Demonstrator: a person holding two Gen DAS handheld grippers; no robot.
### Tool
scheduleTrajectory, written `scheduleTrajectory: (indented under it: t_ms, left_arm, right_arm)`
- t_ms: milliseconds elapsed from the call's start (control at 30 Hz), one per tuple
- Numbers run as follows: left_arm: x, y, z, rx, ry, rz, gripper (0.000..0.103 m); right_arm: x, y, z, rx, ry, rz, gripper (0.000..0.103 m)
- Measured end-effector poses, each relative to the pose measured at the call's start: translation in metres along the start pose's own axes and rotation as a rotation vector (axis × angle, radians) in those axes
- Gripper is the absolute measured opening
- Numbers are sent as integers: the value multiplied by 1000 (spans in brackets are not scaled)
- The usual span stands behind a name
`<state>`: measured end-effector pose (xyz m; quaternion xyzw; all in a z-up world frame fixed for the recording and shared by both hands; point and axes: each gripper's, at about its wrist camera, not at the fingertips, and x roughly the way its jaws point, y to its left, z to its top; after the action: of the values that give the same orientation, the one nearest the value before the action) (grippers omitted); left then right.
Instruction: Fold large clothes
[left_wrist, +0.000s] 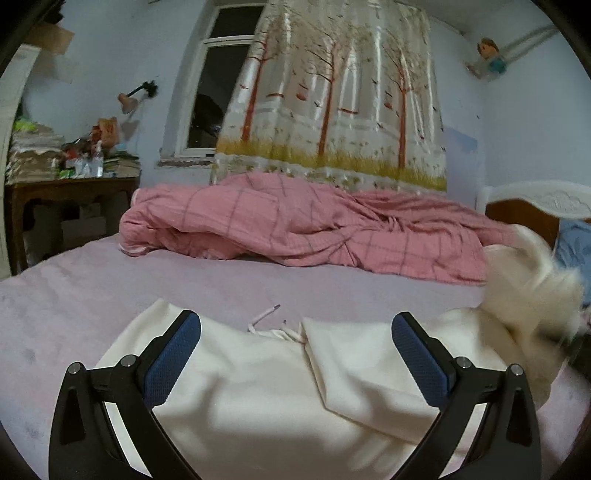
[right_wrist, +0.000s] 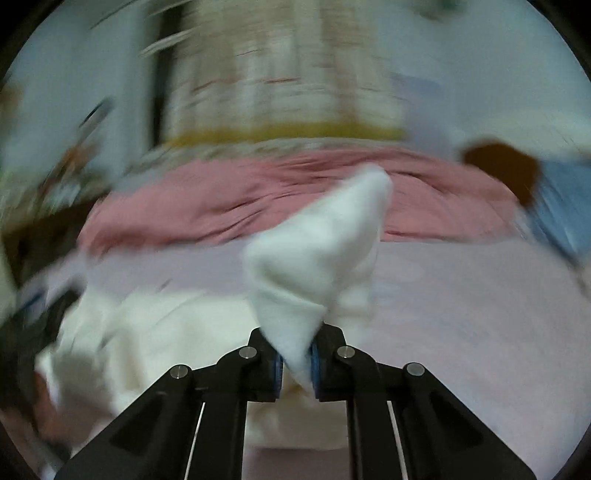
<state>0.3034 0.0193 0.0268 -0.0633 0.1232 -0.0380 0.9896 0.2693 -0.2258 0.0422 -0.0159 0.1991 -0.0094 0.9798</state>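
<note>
Two grippers over one cream garment (left_wrist: 258, 387) on the lilac bedsheet (left_wrist: 74, 295). Left gripper (left_wrist: 295, 354) released, jaws wide, garment spread just beneath and ahead. Right gripper (right_wrist: 296, 360) clenched on a garment corner, apparently lifted; view blurred.

Dim indoor light, bluish cast, dark window (left_wrist: 218, 81) upper left of left wrist view. That view mostly sharp; white garment (left_wrist: 258, 387) has soft shadow bottom center, motion blur at right edge. Right wrist view heavily motion-smeared throughout. Both w/ fisheye bending, black corners.
</note>
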Motion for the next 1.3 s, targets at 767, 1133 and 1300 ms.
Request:
scheduleTrajectory:
  t_ms: [767,1133,1300]
  left_arm:
    - [38,-43,34,-150,348,-470,103]
    - [93,-135,15,75,611,-236,87]
    - [93,-121,-6,102,575,-170,70]
  right_arm:
    - [19,-1,-35,3,175,369,56]
    - [12,-32,-39,114,226,487,56]
    - [-11,-56,-26,133,57,76,56]
